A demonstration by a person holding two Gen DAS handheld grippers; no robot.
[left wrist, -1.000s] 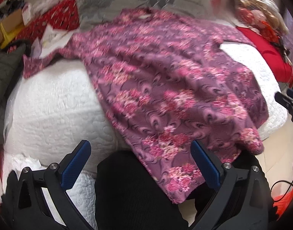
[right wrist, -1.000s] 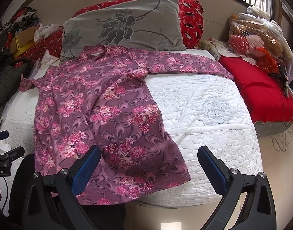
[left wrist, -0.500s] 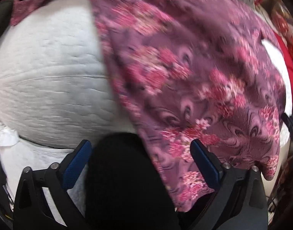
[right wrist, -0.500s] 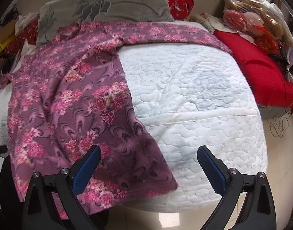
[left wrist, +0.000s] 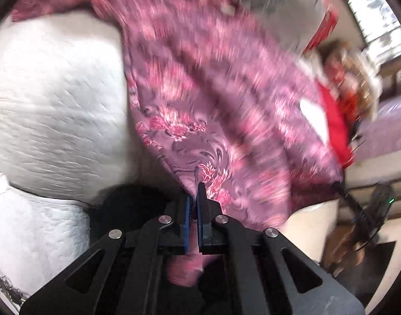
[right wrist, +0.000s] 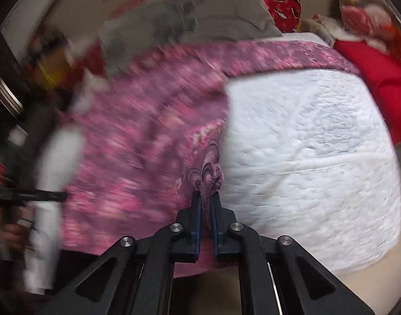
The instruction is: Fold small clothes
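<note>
Spreading under everything, one white quilted mattress cover (right wrist: 305, 144), bare on its right half. Lying across its left half, one purple long-sleeved top with pink flower print (left wrist: 213, 92), blurred in both views, one sleeve stretching along the far edge toward one red cushion (right wrist: 384, 78). Propped behind, one grey pillow with a dark flower pattern (right wrist: 226, 13). Down at the near hem, two grippers, both biting. Left gripper (left wrist: 193, 197) pinching narrow on the hem's left corner, blue pads nearly meeting with cloth bunching between and below them. Right gripper (right wrist: 206, 199) squeezing narrow on a puckered fold of the hem's right corner, fabric bulging just above its tips.
</note>
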